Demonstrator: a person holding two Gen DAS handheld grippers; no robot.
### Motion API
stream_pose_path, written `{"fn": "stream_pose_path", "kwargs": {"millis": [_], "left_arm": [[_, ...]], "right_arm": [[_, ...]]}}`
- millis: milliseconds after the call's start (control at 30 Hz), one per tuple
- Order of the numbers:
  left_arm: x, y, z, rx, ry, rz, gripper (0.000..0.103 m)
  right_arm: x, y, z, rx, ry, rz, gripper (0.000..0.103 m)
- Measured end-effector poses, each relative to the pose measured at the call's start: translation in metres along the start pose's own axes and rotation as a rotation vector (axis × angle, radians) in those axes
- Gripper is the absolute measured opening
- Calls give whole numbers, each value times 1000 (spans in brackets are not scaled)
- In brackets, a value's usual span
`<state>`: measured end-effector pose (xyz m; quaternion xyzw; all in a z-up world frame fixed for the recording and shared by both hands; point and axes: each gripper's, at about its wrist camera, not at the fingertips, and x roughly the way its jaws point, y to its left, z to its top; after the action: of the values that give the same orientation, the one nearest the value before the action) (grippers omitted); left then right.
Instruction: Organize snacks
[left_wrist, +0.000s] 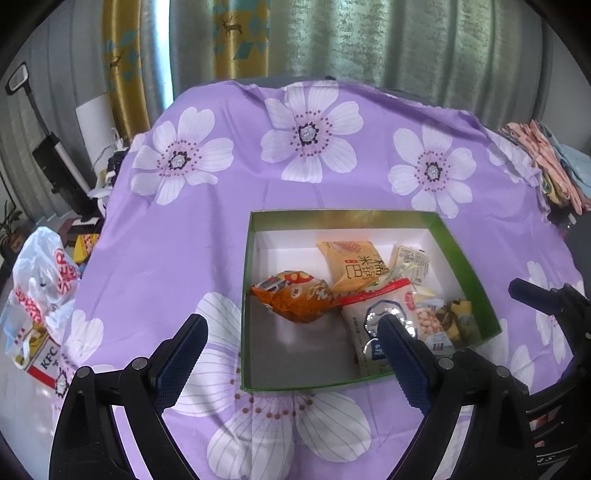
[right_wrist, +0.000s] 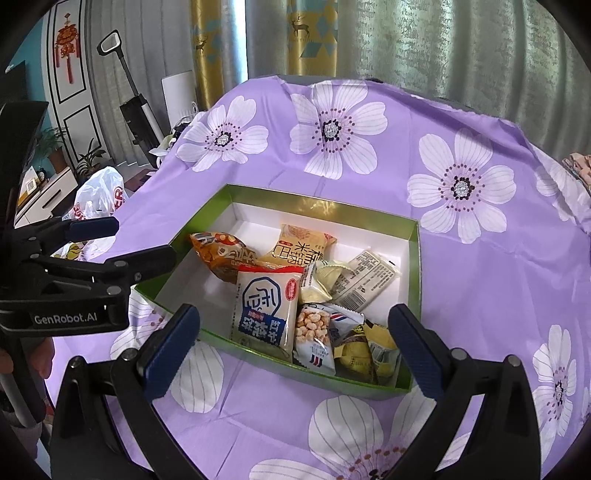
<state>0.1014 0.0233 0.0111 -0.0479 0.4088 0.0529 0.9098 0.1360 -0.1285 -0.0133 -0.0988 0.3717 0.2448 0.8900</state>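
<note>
Left gripper (left_wrist: 291, 338): jaws spread wide, nothing between them, held above the near left part of the green-rimmed box (left_wrist: 476, 266), pointing down into it. Ahead of its left finger (left_wrist: 181, 354) lies only floral purple cloth (left_wrist: 207, 229); ahead of the gap, the orange snack bag (left_wrist: 295, 299); at its right finger, the white red-topped packet (left_wrist: 373, 306), with the yellow rice-cracker packet (left_wrist: 351, 264) beyond.

Right gripper (right_wrist: 295, 347): jaws likewise wide apart and empty, poised over the box's near wall. Between its fingers, inside the box, sit the white packet with the blue emblem (right_wrist: 264, 306) and the peanut packet (right_wrist: 314, 332); just before its right finger, small yellow wrapped sweets (right_wrist: 373, 350); further ahead, a pale packet with a barcode (right_wrist: 364, 280).

Progress, as judged: every snack in view already lies inside the box, loosely heaped toward its right half. No snack shows on the cloth. Collection appears complete or nearly so; at most tidying remains.
</note>
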Motion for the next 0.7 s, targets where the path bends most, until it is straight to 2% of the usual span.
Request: {"fn": "stream_pose_path", "kwargs": {"millis": [700], "left_arm": [[-42, -14, -7, 34, -53, 13, 93]], "right_arm": [[-51, 8, -5, -12, -56, -6, 102]]}}
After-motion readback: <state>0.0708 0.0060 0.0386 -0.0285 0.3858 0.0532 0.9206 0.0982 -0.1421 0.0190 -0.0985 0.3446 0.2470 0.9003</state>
